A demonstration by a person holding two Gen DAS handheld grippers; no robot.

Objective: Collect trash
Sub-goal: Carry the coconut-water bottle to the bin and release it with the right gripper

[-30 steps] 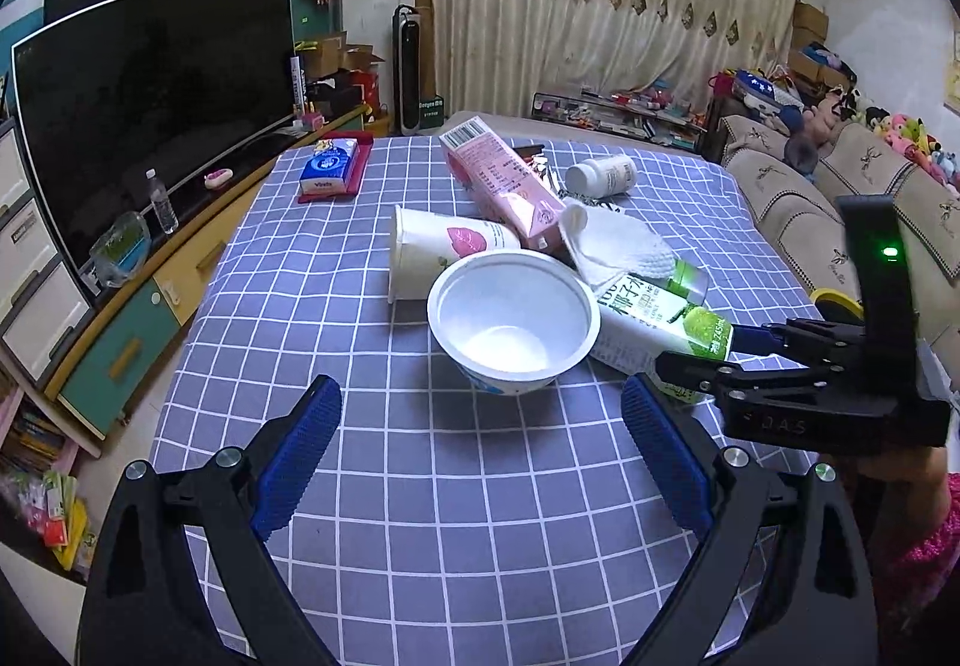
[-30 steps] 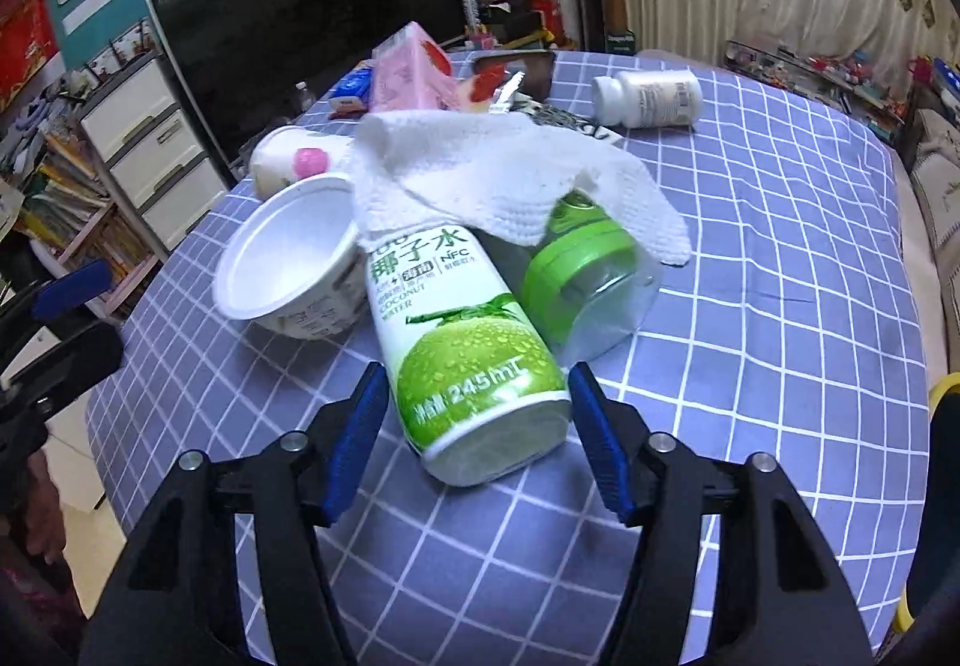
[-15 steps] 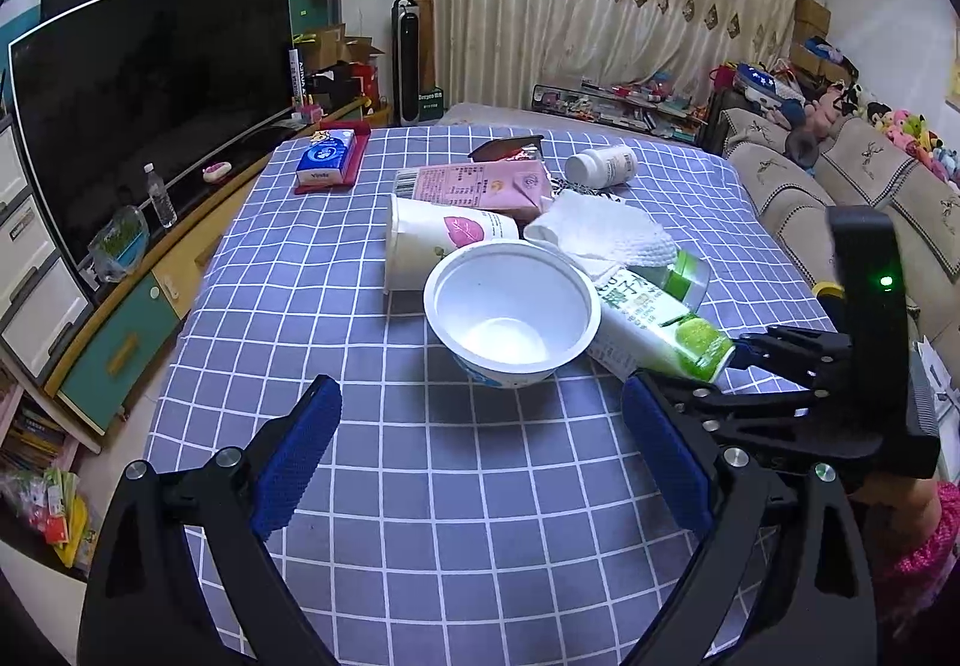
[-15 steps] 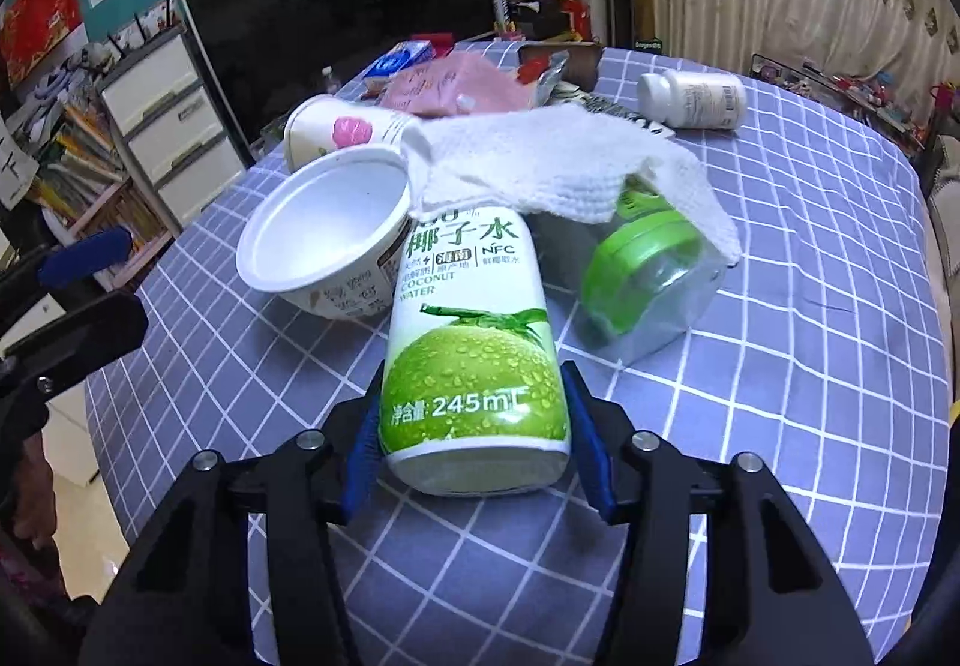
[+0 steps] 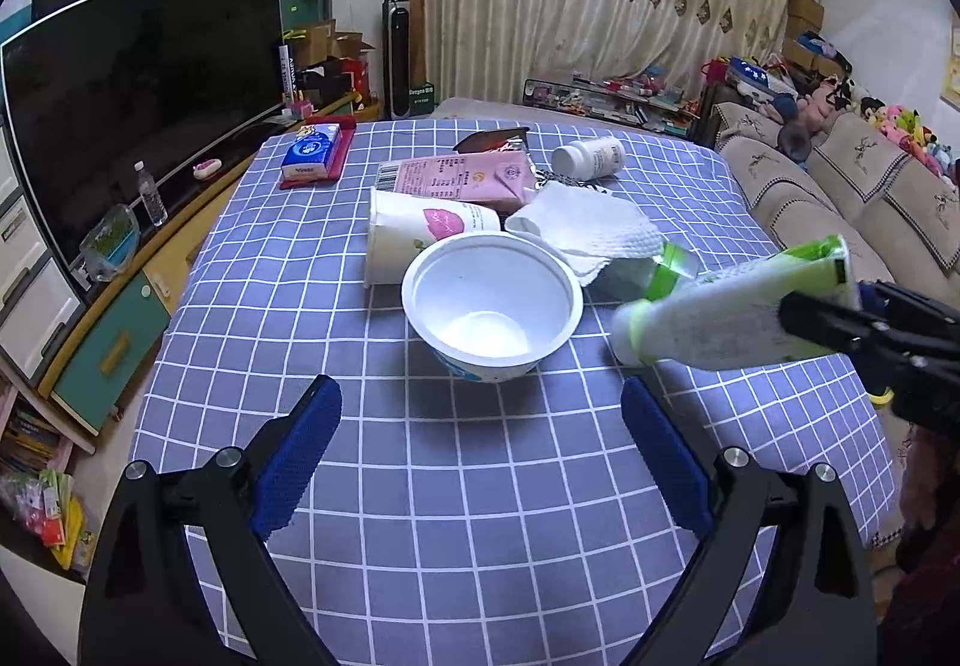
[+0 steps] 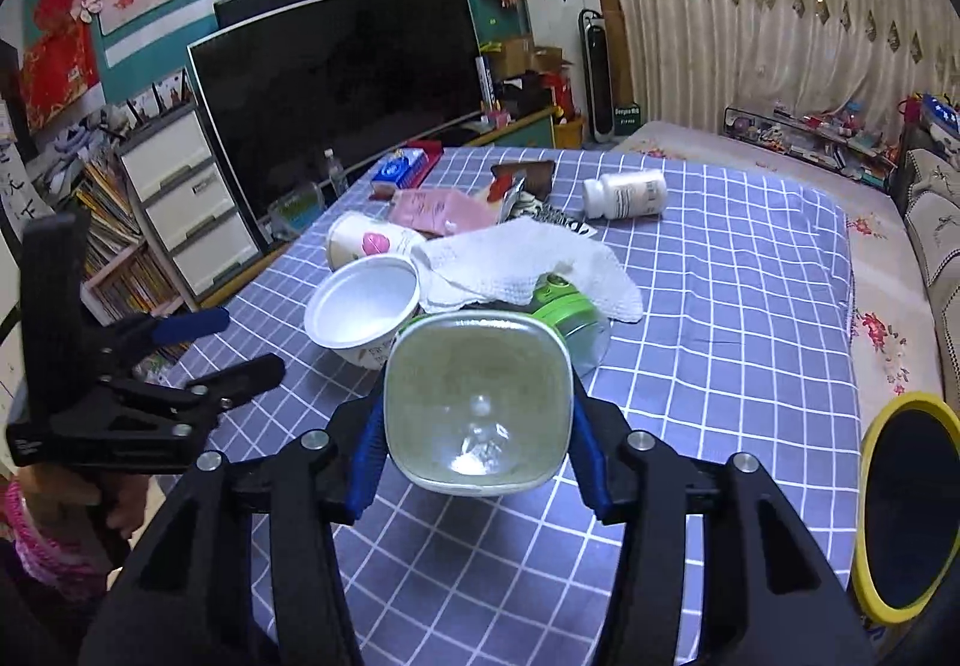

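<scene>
The right gripper [image 6: 477, 441] is clamped on a green-and-white drink bottle [image 6: 477, 402], its blue pads pressed against both sides of the base, which faces the right wrist camera. From the left wrist view the bottle [image 5: 738, 306] hangs clear of the checked tablecloth [image 5: 480, 486], slanting down away from the gripper with its neck end lowest. Just beyond the bottle lies a clear container with a green lid [image 6: 567, 309], half under a white paper towel [image 6: 528, 261]. To the far left of the grip stands a white bowl [image 6: 363, 309], and behind it a paper cup [image 6: 366, 243] on its side, a pink carton [image 6: 435, 210] and a white pill bottle [image 6: 627, 193]. The left gripper [image 5: 480, 456] hovers wide apart and holds nothing, the white bowl just ahead of its fingers.
</scene>
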